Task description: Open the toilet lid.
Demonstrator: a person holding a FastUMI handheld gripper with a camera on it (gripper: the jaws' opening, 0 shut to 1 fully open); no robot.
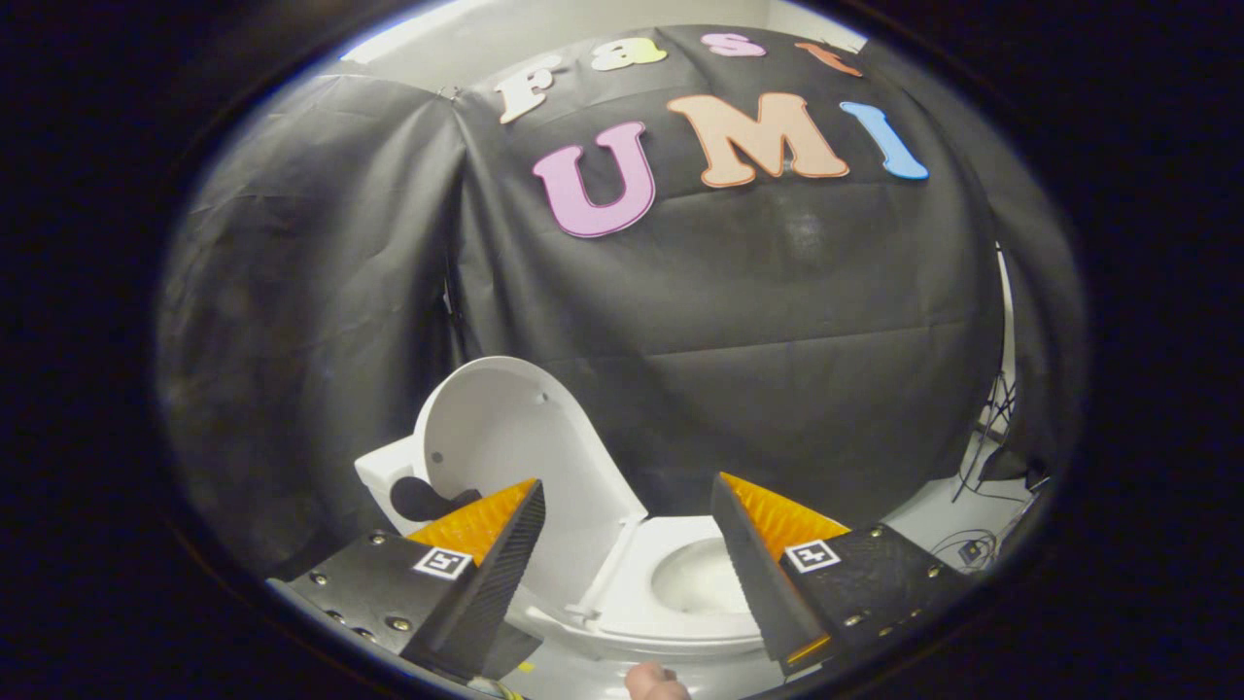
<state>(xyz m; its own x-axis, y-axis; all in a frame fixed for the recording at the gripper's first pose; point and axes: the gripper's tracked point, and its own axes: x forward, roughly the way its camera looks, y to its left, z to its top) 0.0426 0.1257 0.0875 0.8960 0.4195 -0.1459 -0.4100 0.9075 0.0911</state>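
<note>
Black cloth wall [739, 321] above a pale floor [938, 515]; the raised toilet lid [510, 437] stands at lower centre-left, just beyond the gripper [627, 501], whose jaws are spread, grasping nothing.

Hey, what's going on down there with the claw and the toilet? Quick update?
Claw open, holding nothing. Lid already up, leaning back; seat and bowl exposed between the fingers. Nothing in the way.
</note>
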